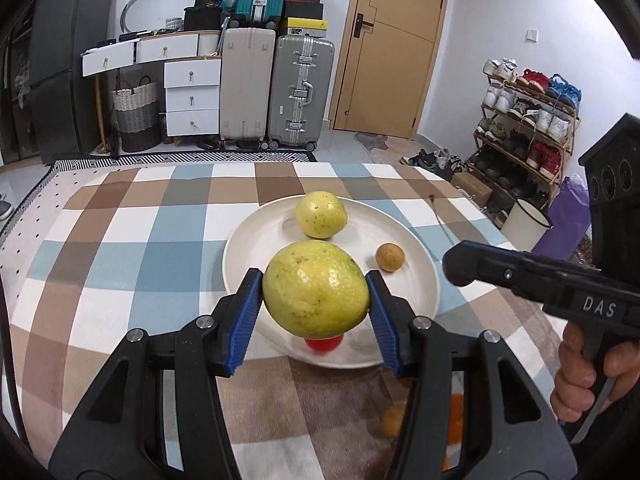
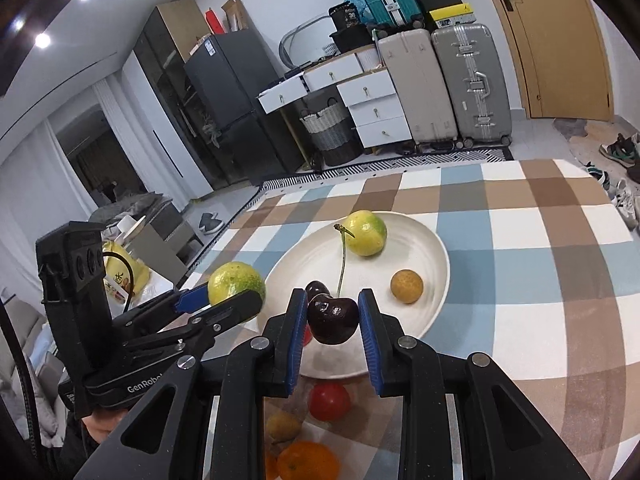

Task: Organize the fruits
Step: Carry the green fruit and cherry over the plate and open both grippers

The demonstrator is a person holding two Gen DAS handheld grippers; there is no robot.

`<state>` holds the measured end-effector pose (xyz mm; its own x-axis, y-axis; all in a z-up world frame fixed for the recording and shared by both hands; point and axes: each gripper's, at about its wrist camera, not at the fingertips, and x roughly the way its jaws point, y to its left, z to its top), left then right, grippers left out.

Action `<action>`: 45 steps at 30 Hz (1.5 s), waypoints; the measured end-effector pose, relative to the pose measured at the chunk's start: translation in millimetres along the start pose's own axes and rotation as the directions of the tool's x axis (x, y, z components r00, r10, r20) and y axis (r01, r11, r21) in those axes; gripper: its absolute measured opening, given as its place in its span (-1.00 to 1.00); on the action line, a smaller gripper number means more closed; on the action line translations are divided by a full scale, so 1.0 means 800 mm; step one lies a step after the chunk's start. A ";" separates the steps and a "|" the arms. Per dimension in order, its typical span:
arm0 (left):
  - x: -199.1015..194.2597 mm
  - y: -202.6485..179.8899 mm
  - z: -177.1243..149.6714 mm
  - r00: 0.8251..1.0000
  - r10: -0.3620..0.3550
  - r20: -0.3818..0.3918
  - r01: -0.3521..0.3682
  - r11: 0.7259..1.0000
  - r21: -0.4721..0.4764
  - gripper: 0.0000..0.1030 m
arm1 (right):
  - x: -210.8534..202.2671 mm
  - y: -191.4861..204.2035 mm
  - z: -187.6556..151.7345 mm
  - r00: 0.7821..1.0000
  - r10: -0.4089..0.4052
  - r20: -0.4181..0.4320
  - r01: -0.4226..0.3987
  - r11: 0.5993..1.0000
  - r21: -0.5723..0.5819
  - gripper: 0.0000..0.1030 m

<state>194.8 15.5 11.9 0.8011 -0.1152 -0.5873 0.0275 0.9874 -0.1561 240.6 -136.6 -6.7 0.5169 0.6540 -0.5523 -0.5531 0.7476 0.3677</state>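
Note:
My left gripper [image 1: 314, 280] is shut on a big yellow-green fruit [image 1: 316, 288], held just above the near rim of a white plate [image 1: 256, 248]. On that plate lie a second yellow-green fruit [image 1: 321, 215], a small brown round fruit [image 1: 390, 257] and a red fruit [image 1: 323, 344], half hidden under the held one. My right gripper [image 2: 332, 298] is shut on a dark cherry [image 2: 332, 318] with its stem upright, over the plate [image 2: 432, 256]. The left gripper [image 2: 224, 298] with its fruit [image 2: 236, 284] hovers to its left.
A checkered cloth [image 1: 120, 240] covers the table. Near its front edge lie a red fruit [image 2: 329, 400], a small yellowish fruit [image 2: 282, 426] and an orange [image 2: 308, 460]. Suitcases [image 1: 300, 92], white drawers [image 1: 192, 100] and a shoe rack [image 1: 528, 128] stand beyond the table.

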 end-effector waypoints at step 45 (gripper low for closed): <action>-0.079 -0.004 -0.046 0.998 0.049 0.025 -0.049 0.999 0.010 0.99 | -0.061 -0.002 -0.038 0.993 -0.105 0.049 0.109 0.991 -0.082 0.99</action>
<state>121.9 15.4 20.2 0.8163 -0.0642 -0.5740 -0.0058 0.9928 -0.1193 196.3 -173.2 -3.5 0.6040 0.5765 -0.5503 -0.5451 0.8025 0.2425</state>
